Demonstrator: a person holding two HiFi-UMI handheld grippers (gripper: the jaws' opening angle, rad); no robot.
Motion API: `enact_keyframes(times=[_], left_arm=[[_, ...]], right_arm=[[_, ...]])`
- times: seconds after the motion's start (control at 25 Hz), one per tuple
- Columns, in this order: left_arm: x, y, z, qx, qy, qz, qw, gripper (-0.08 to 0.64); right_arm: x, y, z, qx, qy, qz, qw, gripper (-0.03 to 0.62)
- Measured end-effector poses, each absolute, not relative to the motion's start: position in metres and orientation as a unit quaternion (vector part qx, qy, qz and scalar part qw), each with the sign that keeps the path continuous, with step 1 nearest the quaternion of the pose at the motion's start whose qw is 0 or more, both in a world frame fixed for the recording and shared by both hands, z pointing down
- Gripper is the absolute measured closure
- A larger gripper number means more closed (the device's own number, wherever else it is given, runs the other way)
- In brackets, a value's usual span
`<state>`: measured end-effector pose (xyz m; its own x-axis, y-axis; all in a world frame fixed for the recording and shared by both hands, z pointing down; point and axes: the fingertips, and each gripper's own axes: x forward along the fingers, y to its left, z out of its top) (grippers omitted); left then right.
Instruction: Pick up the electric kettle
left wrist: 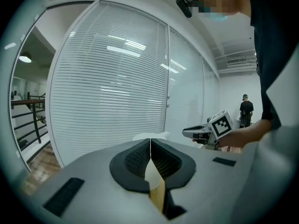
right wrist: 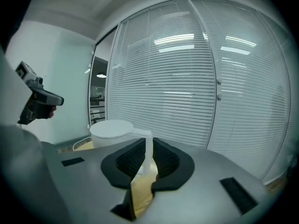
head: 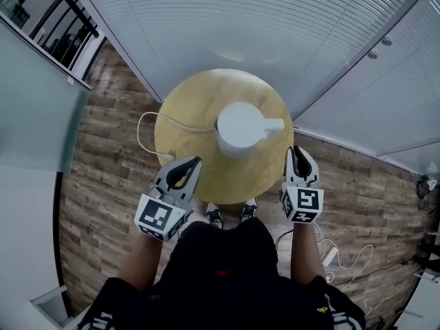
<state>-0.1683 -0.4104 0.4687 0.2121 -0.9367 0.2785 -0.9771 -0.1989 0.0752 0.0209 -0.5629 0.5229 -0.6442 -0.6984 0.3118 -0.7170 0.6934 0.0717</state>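
A white electric kettle (head: 240,128) stands in the middle of a round wooden table (head: 199,102), its handle (head: 273,124) pointing right. My left gripper (head: 194,162) hovers over the table's near left edge, jaws shut and empty, a short way from the kettle body. My right gripper (head: 294,150) is at the table's right edge, shut and empty, just short of the handle. In the right gripper view the kettle (right wrist: 112,132) sits ahead, with its handle (right wrist: 148,146) lined up behind the closed jaw tips. In the left gripper view only the kettle's top (left wrist: 152,135) shows above the closed jaws.
The kettle's white cord (head: 148,122) loops off the table's left side. Slatted blinds (head: 275,33) close off the far side and white doors (head: 385,95) stand to the right. Cables (head: 344,256) lie on the wooden floor at right. A person (left wrist: 246,111) stands far off.
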Motion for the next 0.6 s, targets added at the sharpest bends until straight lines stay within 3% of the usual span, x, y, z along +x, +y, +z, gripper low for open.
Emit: enact_keyframes(times=[0.16,0.6], left_arm=[[-0.166,-0.417,0.474,0.743,-0.649,0.097,0.129,0.537],[-0.168,-0.429,0.493,0.687,-0.700,0.115,0.159,0.537]], right_arm=[[0.009,-0.587,0.563,0.354,-0.916,0.046,0.182,0.462],[-0.032,-0.626,0.608,0.285,-0.937,0.044,0.195,0.386]])
